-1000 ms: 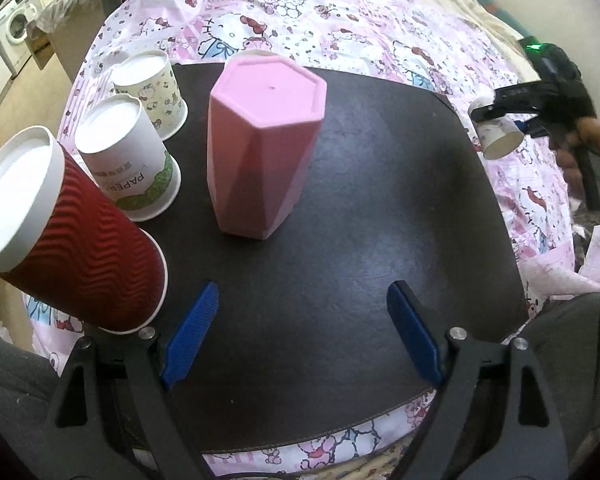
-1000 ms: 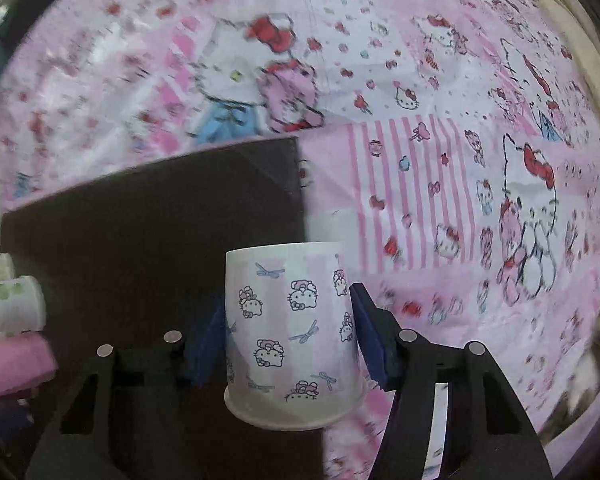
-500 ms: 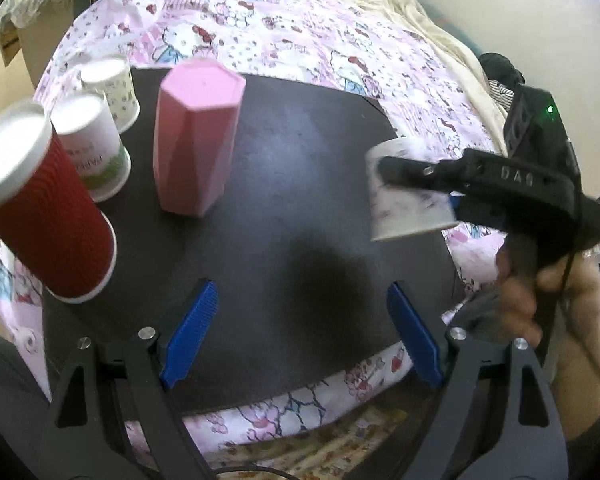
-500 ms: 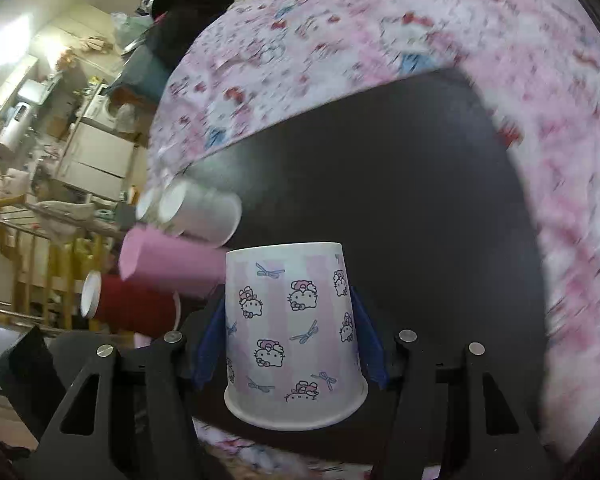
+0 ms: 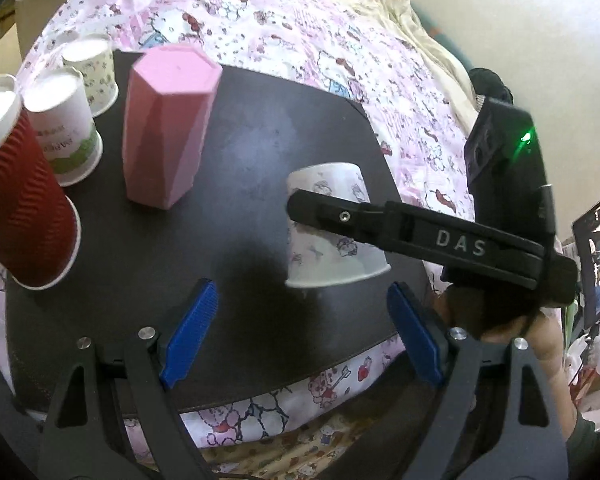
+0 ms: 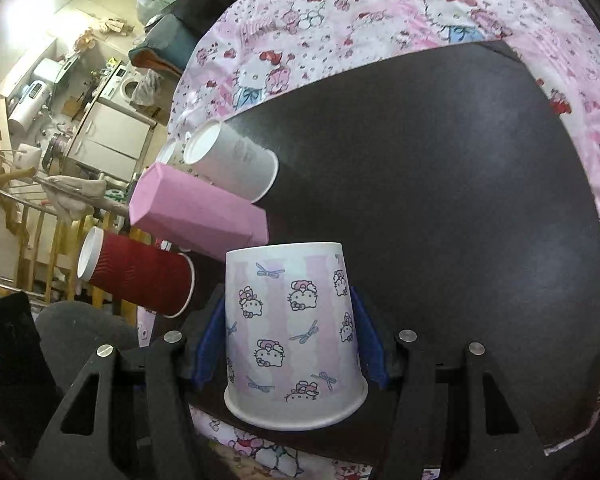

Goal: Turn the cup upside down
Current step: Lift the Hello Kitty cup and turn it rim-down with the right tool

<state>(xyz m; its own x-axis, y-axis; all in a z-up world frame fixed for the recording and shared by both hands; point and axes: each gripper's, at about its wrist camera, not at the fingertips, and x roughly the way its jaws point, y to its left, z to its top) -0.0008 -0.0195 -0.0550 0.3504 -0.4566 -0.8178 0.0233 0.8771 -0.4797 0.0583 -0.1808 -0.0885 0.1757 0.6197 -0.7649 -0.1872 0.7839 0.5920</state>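
Note:
A white paper cup with pink cat prints (image 6: 296,328) sits between my right gripper's blue pads, which are shut on it. The cup is upside down, rim low, over the near right part of the black mat (image 5: 260,152). In the left wrist view the cup (image 5: 332,236) shows with the right gripper's black finger across it. I cannot tell if its rim touches the mat. My left gripper (image 5: 300,336) is open and empty above the mat's near edge, left of the cup.
Several cups stand upside down on the mat's left side: a pink faceted tumbler (image 5: 168,120), a red ribbed cup (image 5: 24,216) and two white paper cups (image 5: 64,132). A pink cat-print bedcover (image 5: 320,40) lies around the mat.
My right gripper has carried the cup from beyond the mat's right edge in over the mat and lowered it. My left gripper has drawn back and turned a little.

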